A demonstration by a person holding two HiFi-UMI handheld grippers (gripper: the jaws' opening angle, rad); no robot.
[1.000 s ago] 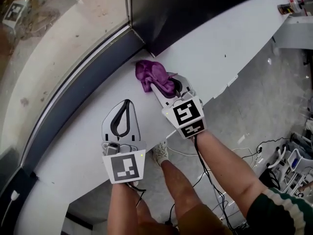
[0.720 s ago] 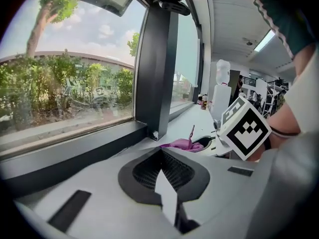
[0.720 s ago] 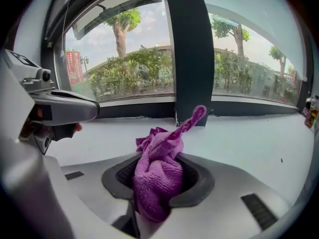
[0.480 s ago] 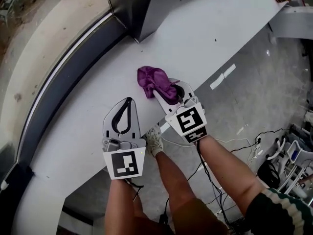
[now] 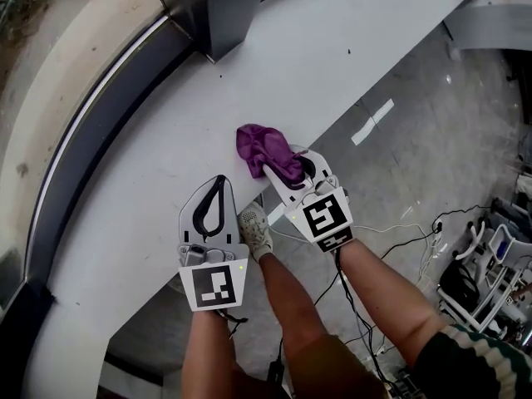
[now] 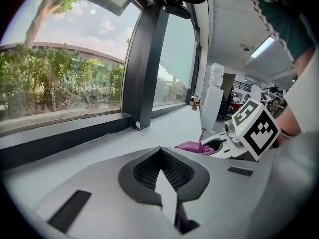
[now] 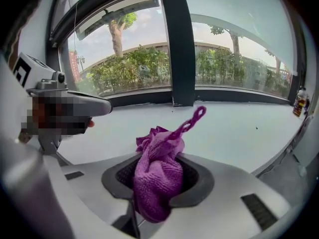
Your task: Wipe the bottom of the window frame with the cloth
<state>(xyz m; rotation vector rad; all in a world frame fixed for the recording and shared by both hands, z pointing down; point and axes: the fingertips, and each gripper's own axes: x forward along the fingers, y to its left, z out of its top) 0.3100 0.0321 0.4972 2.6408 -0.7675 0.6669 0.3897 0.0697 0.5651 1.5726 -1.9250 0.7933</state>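
A purple cloth (image 5: 261, 148) rests bunched on the white sill (image 5: 274, 65), near its front edge. My right gripper (image 5: 278, 163) is shut on the cloth's near end. In the right gripper view the cloth (image 7: 158, 173) fills the jaws of my right gripper (image 7: 158, 185), and a loop of it sticks up. My left gripper (image 5: 219, 181) lies on the sill left of the cloth, shut and holding nothing. The dark bottom of the window frame (image 5: 104, 110) runs along the sill's far side, apart from both grippers. In the left gripper view the jaws of my left gripper (image 6: 160, 156) meet, with the cloth (image 6: 191, 146) ahead to the right.
A dark upright post (image 5: 231, 11) meets the frame at the back. Below the sill's edge are the person's legs, a shoe (image 5: 255, 229), floor cables (image 5: 399, 231) and equipment (image 5: 490, 260) at the right. A white machine (image 6: 213, 96) stands far along the sill.
Both grippers and the cloth have drawn back from the frame's corner post toward the sill's front edge. The right gripper stays shut on the cloth.
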